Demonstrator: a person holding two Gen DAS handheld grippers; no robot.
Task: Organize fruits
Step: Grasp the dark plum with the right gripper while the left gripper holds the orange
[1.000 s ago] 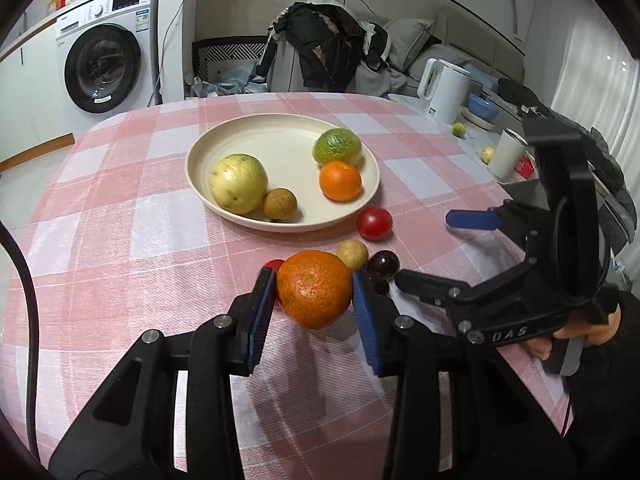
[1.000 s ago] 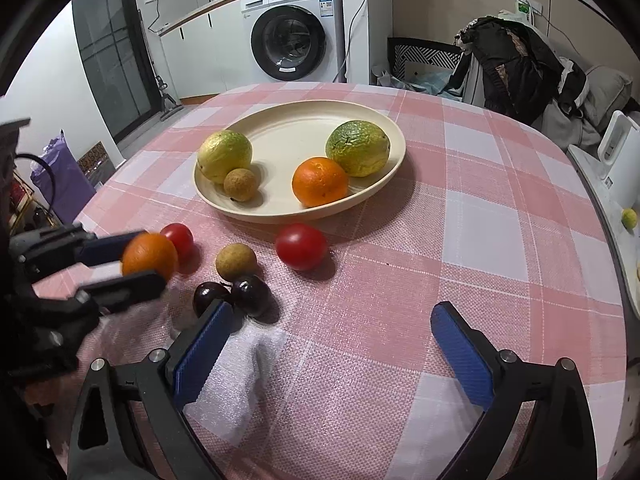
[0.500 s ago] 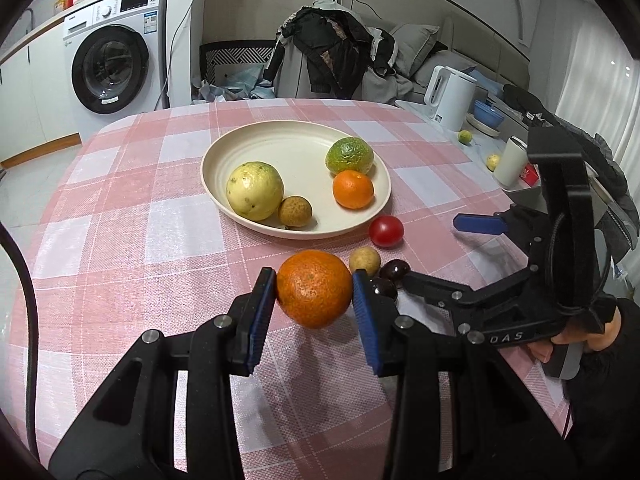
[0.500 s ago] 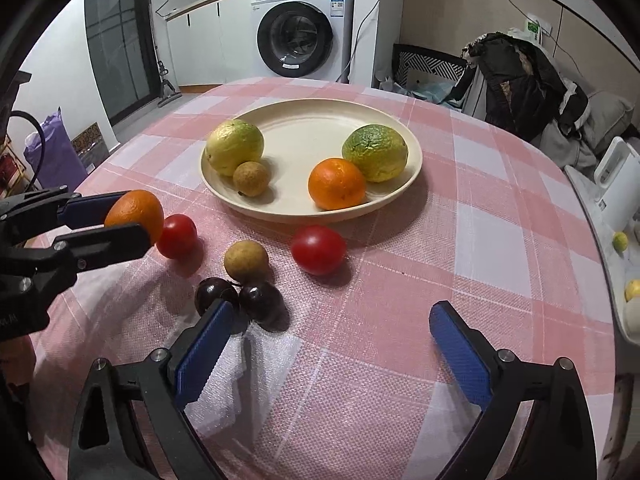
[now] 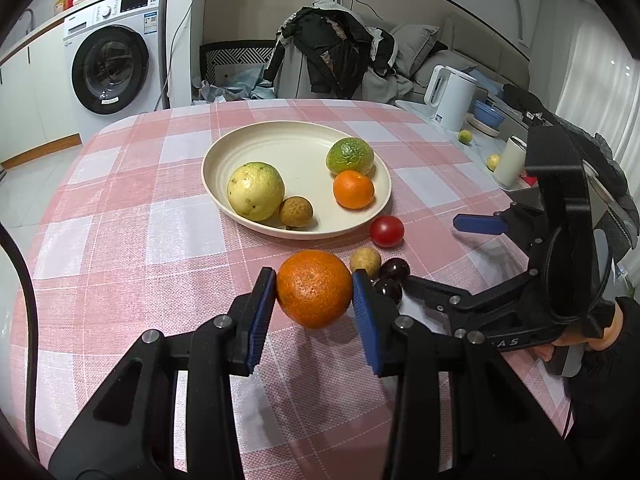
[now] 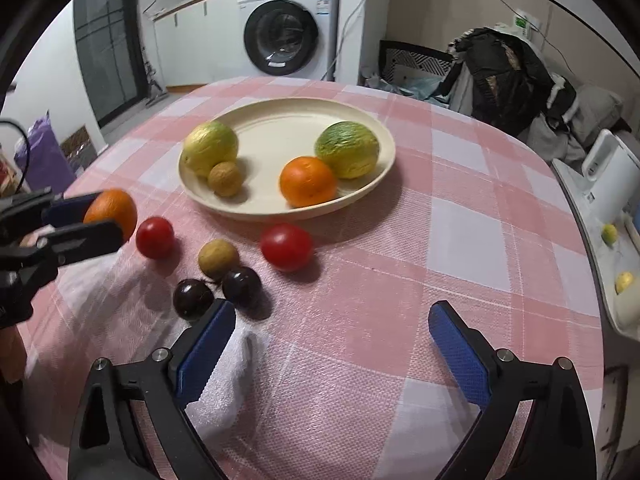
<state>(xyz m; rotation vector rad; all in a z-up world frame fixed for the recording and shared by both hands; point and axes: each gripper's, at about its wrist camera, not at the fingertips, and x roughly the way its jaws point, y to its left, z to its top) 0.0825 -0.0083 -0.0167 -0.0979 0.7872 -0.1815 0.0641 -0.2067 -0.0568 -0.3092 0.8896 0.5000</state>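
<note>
My left gripper (image 5: 314,292) is shut on an orange (image 5: 314,289) and holds it above the cloth, short of the cream plate (image 5: 280,140). The plate holds a yellow fruit (image 5: 256,191), a small brown fruit (image 5: 296,211), a green fruit (image 5: 350,156) and another orange (image 5: 353,189). On the cloth lie two red tomatoes (image 6: 286,246) (image 6: 155,237), a tan fruit (image 6: 218,258) and two dark fruits (image 6: 241,286) (image 6: 193,299). My right gripper (image 6: 328,344) is open and empty, just near of the dark fruits. The held orange (image 6: 112,210) also shows in the right wrist view.
The round table (image 5: 120,208) has a pink checked cloth. A side counter on the right holds a white kettle (image 5: 450,98), a cup (image 5: 508,162) and small yellow-green fruits (image 5: 465,136). A washing machine (image 5: 116,52) and a chair with clothes (image 5: 332,52) stand behind.
My left gripper has lifted and pulled back with the orange, so one red tomato is now hidden behind it. My right gripper has moved slightly closer to the fruits.
</note>
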